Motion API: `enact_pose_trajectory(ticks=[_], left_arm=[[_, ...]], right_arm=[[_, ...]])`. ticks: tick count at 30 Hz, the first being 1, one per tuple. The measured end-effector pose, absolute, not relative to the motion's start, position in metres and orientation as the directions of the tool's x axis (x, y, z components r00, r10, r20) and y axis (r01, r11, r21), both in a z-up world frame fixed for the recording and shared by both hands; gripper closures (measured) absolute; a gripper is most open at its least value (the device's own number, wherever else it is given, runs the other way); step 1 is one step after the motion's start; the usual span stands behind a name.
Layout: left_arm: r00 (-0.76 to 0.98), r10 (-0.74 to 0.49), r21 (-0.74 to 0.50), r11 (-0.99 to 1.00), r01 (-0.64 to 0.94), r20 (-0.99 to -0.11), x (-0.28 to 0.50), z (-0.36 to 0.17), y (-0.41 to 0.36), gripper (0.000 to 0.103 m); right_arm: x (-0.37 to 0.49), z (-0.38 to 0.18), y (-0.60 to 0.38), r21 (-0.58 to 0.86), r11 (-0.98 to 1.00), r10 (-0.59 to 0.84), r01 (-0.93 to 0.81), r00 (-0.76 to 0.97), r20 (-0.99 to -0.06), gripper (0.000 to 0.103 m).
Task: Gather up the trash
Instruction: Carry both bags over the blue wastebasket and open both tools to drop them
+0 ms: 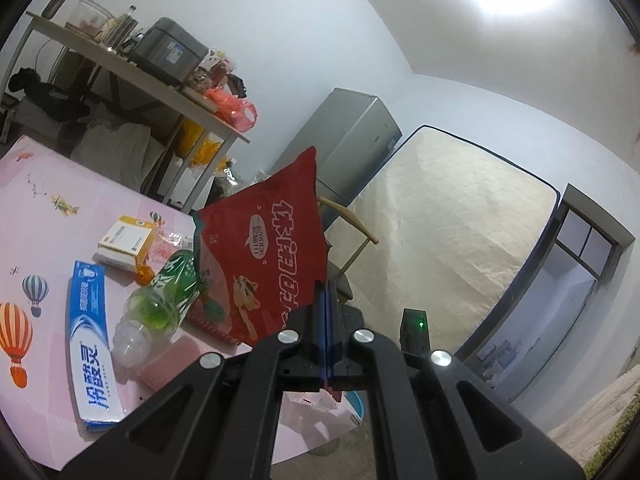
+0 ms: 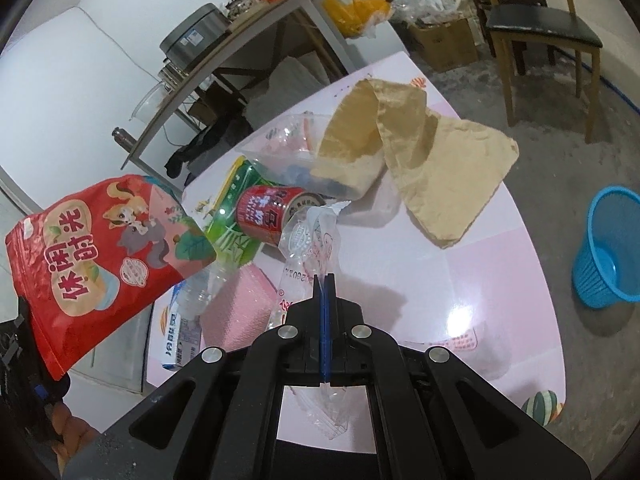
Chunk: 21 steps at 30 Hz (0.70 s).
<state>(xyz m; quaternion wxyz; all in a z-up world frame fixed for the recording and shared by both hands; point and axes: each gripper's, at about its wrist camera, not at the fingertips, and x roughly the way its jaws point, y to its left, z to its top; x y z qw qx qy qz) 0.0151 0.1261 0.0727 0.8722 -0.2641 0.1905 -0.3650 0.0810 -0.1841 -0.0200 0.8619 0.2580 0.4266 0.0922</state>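
My left gripper point(image 1: 326, 292) is shut on a corner of a red snack bag point(image 1: 264, 252) and holds it up above the pink table point(image 1: 36, 208). The same bag hangs at the left of the right wrist view point(image 2: 96, 256). My right gripper point(image 2: 325, 284) is shut on a clear plastic wrapper point(image 2: 310, 240), lifted over the table point(image 2: 460, 280). On the table lie a green plastic bottle point(image 1: 160, 300), a blue toothpaste box point(image 1: 90, 344), a red can point(image 2: 272, 212), a clear plastic container point(image 2: 288, 152) and a tan cloth point(image 2: 432, 160).
A blue basket point(image 2: 608, 248) stands on the floor to the right of the table. A small yellow-white box point(image 1: 126, 242) and a pink notebook point(image 2: 240, 312) lie on the table. A chair point(image 2: 536, 28) and a cluttered shelf table point(image 1: 132, 68) stand behind.
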Motion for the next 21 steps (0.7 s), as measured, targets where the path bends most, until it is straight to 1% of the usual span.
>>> enact_pose_trajectory(ticks=[10, 21], left_arm=[[0.633, -0.768, -0.562, 0.569, 0.6, -0.102, 0.018, 0.09, 0.107, 0.103], [0.569, -0.818, -0.536, 0.519, 0.666, -0.085, 0.028, 0.104, 0.074, 0.103]], right_arm=[[0.078, -0.006, -0.187, 0.527, 0.849, 0.379, 0.039, 0.651, -0.658, 0.103], [0.069, 0.005, -0.207, 0.537, 0.842, 0.357, 0.05, 0.695, -0.624, 0.103]])
